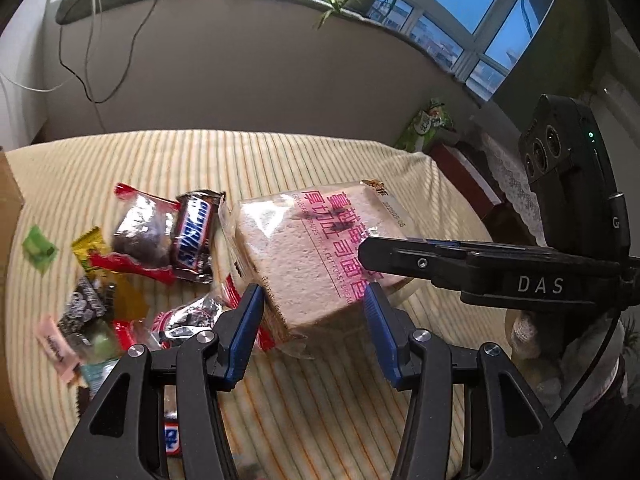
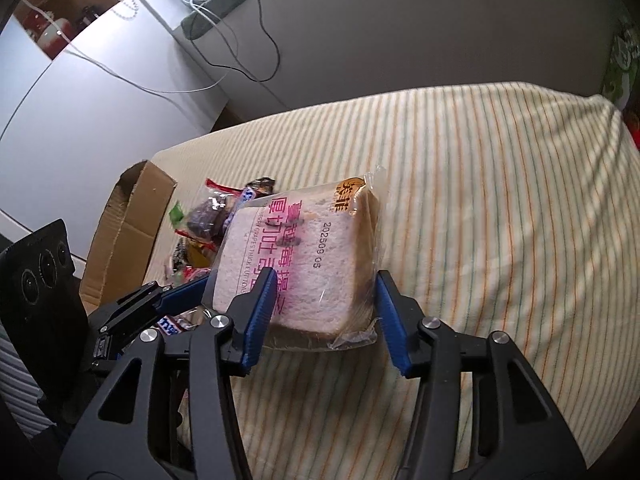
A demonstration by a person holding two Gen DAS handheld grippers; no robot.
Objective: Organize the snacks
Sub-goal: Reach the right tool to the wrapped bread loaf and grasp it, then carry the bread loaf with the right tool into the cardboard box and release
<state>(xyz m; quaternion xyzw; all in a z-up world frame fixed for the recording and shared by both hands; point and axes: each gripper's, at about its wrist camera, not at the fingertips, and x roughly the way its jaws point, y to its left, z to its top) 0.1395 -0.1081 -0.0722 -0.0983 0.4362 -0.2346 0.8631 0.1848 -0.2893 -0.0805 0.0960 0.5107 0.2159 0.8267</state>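
A clear pack of sliced toast bread (image 1: 316, 248) with pink print lies tilted on the striped cloth. My left gripper (image 1: 314, 304) is open, its blue fingers either side of the pack's near corner. My right gripper (image 2: 326, 296) is open around the pack's other end (image 2: 304, 260); it also shows in the left wrist view (image 1: 404, 254). A pile of small snacks lies left of the bread: a Snickers bar (image 1: 194, 236), a red-edged cake pack (image 1: 138, 232), a green candy (image 1: 39, 246).
A brown cardboard box (image 2: 128, 232) stands open at the table's left edge. The striped cloth (image 2: 500, 220) stretches to the right. A green snack bag (image 1: 426, 124) leans beyond the far right corner. A wall with cables stands behind.
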